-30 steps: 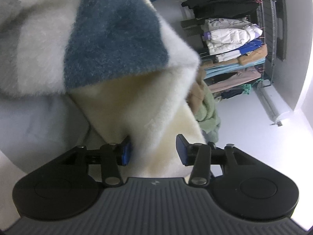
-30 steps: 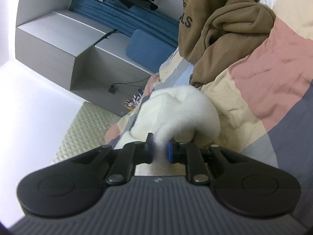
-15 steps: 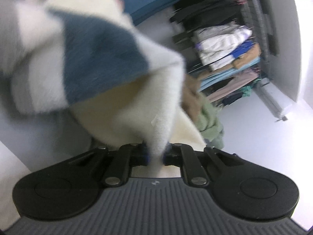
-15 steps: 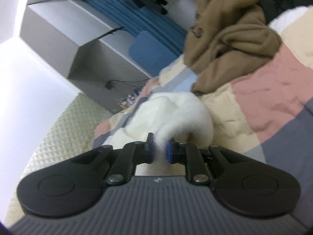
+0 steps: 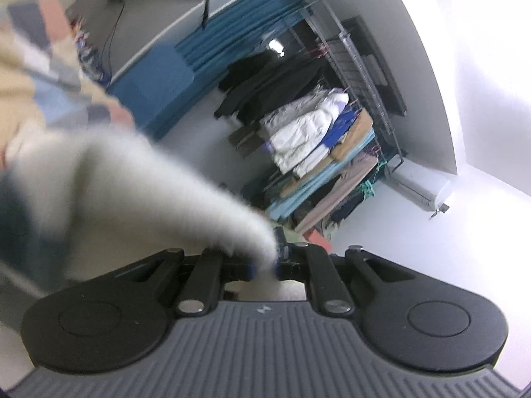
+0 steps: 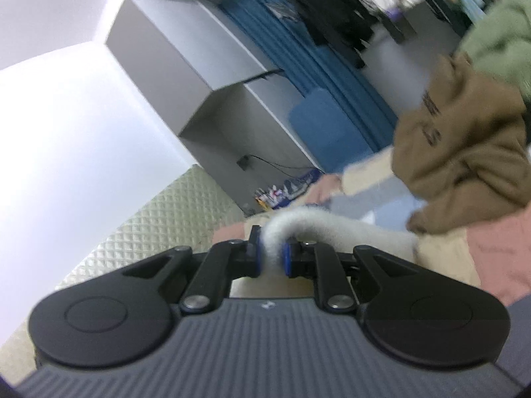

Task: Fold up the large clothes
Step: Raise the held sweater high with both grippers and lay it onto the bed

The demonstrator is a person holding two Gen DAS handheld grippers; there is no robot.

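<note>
Brown hoodie (image 6: 464, 139) on patchwork bed (image 6: 491, 252)

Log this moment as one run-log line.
left hand-held gripper: shut on fleece | right hand-held gripper: shut on fleece | fold: not yet made

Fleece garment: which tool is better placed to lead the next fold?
Probably the right tool: it pinches a narrow, clearly visible edge of the white fleece garment above the patchwork bedspread. The left tool also grips it, but blurred fleece blocks its view.

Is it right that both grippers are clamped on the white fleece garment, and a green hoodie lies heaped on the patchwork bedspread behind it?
Not quite: the hoodie is brown, as the right wrist view shows. Otherwise yes: left gripper and right gripper both pinch the white fleece garment, with the patchwork bedspread beneath.
</note>
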